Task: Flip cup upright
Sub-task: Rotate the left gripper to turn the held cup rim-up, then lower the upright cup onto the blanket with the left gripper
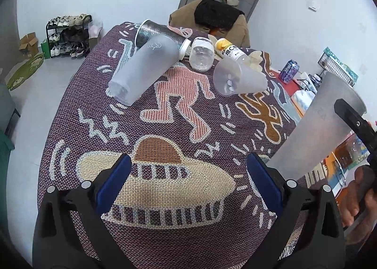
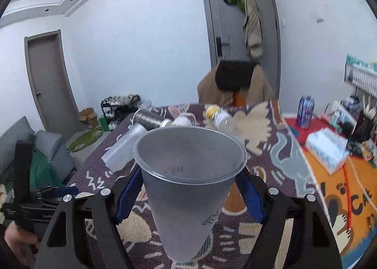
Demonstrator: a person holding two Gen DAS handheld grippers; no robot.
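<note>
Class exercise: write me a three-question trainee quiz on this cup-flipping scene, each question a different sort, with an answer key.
1. True or false: the right gripper grips a frosted cup with its rim up.
2. Multiple choice: the left gripper is A) shut on a bottle, B) open and holding nothing, C) shut on a cup.
3. Short answer: how does the tall frosted cup on the patterned cloth lie?

Key
1. True.
2. B.
3. On its side, as does the short clear cup near it.
</note>
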